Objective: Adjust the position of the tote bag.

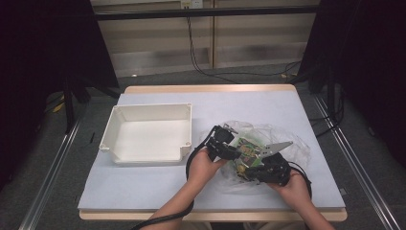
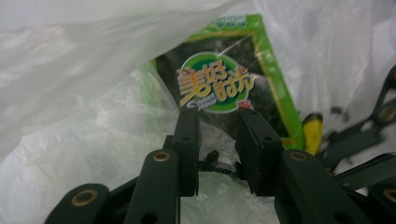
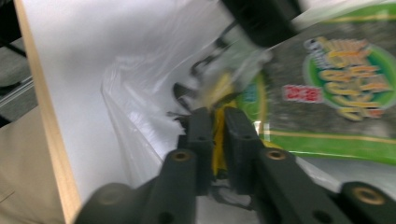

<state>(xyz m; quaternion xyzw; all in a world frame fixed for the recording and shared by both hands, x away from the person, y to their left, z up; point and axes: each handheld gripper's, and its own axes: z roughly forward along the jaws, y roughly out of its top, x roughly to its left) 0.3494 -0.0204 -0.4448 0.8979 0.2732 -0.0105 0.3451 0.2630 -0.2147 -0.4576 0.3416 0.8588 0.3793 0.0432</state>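
Worktop (image 1: pixel 158 191) pale blue-grey, light wooden edge visible at near and far sides. Grey floor (image 1: pixel 57 191) all round. Metal rails (image 1: pixel 48 177) run along floor left and right of worktop. Black curtains (image 1: pixel 43 48) hang far left and far right. Beige panelled wall (image 1: pixel 249 33) at far side; black cables (image 1: pixel 201 57) trail down it onto floor. Lighting even, dim at edges.

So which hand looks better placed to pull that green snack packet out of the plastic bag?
Probably the left gripper: its jaws stand apart, aimed straight at the green packet. The right gripper is shut on something yellow beside the packet, amid the bag.
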